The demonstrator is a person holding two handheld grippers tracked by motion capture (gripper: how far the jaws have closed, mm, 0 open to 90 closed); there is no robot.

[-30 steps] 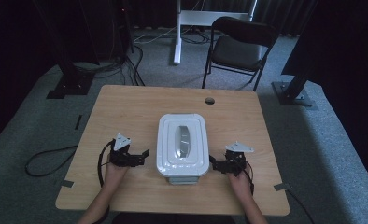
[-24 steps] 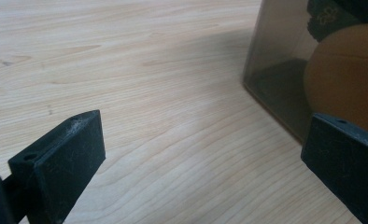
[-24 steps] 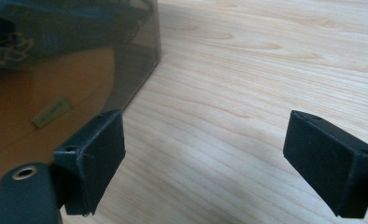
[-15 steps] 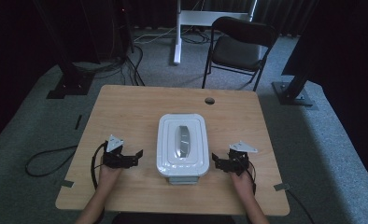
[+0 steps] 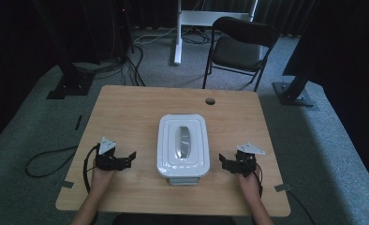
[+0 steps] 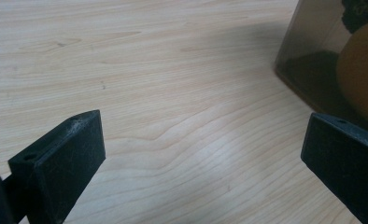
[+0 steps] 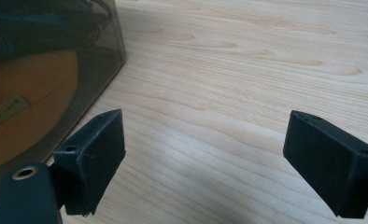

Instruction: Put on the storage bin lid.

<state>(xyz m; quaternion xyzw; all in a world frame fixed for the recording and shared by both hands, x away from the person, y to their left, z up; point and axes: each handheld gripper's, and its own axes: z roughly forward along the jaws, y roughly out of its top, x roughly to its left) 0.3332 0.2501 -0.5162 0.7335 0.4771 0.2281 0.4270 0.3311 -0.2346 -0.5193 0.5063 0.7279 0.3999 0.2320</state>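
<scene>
left gripper rests on the table with its jaws spread wide and nothing between them, pointing right toward the box, near it but apart. in the left gripper view the box's smoky clear wall sits at the upper right, with something orange showing through it, so the box lies ahead and off to the right jaw's side. the box stands mid-table, a little toward the person, its long axis running away from the person, so its two long sides face the grippers. it has a white lid with rounded corners and a grey handle along the middle; the lid looks seated. right gripper is likewise open and empty, pointing left at the box, and seems slightly nearer to it than the left. in the right gripper view the tinted wall fills the upper left, just past the left jaw. a two-sided grasp would need both to close inward along the short axis.
</scene>
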